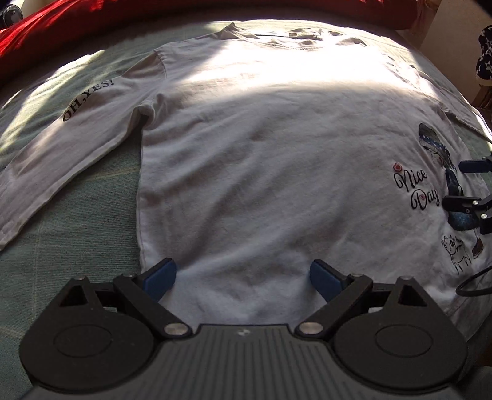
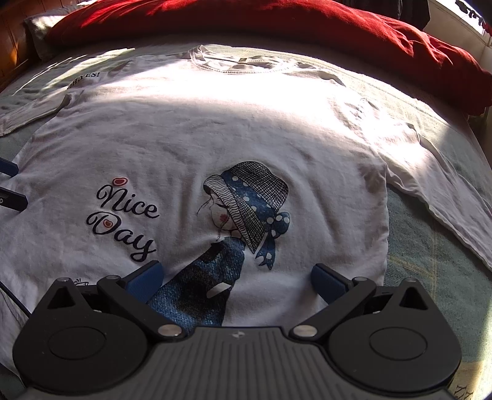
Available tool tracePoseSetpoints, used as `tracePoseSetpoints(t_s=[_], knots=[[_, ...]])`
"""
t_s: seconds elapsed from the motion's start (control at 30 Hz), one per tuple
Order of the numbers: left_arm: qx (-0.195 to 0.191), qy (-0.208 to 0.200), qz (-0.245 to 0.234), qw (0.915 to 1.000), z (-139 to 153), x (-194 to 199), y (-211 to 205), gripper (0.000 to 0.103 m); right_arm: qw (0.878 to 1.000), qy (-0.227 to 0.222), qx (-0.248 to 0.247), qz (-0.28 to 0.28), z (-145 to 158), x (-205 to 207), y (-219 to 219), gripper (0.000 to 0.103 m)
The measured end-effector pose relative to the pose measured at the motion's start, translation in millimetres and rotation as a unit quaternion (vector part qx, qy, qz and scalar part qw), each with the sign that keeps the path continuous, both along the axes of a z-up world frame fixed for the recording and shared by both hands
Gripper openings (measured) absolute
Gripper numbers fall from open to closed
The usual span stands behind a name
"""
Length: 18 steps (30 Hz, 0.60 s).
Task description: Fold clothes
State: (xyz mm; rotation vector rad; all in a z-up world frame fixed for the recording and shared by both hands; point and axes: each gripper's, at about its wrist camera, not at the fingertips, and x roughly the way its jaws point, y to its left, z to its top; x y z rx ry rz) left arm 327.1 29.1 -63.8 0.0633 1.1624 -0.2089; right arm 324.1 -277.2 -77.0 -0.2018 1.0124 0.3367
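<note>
A white long-sleeved shirt (image 1: 246,154) lies flat and face up on a green bedcover, collar at the far end. Its front carries "Nice Day" lettering (image 2: 123,218) and a print of a girl in a blue hat (image 2: 249,209); the left sleeve (image 1: 67,135) reads "OH, YES!". My left gripper (image 1: 243,274) hovers open over the shirt's lower left hem area, nothing between its blue pads. My right gripper (image 2: 236,278) is open above the lower part of the print. Its fingers (image 1: 470,200) show at the right edge of the left wrist view.
A red blanket (image 2: 276,27) is bunched along the far side of the bed. The green bedcover (image 1: 77,234) shows on both sides of the shirt. The right sleeve (image 2: 446,190) stretches out toward the right edge. A black cable (image 1: 470,286) trails near the hem.
</note>
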Motion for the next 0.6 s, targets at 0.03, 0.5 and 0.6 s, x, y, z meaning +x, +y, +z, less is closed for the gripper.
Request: tracePoseSetpoints(t_s=[0.03, 0.5, 0.6], knots=[[-0.006, -0.002, 0.004, 1.0000, 4.3, 0.2, -0.5, 0.094, 1.000, 0.002, -0.003, -0.002, 2.4, -0.2, 0.5, 0.103], [0.010, 0.020, -0.028, 0.9994, -11.4, -14.8, -31.5, 0.098, 0.995, 0.032, -0.010, 0.095, 2.8, -66.2, 0.6, 0.103], [0.008, 0.023, -0.019, 0.9995, -8.9, -13.2, -31.4, 0.099, 0.995, 0.055, -0.013, 0.086, 6.6, -77.3, -11.4, 0.103]])
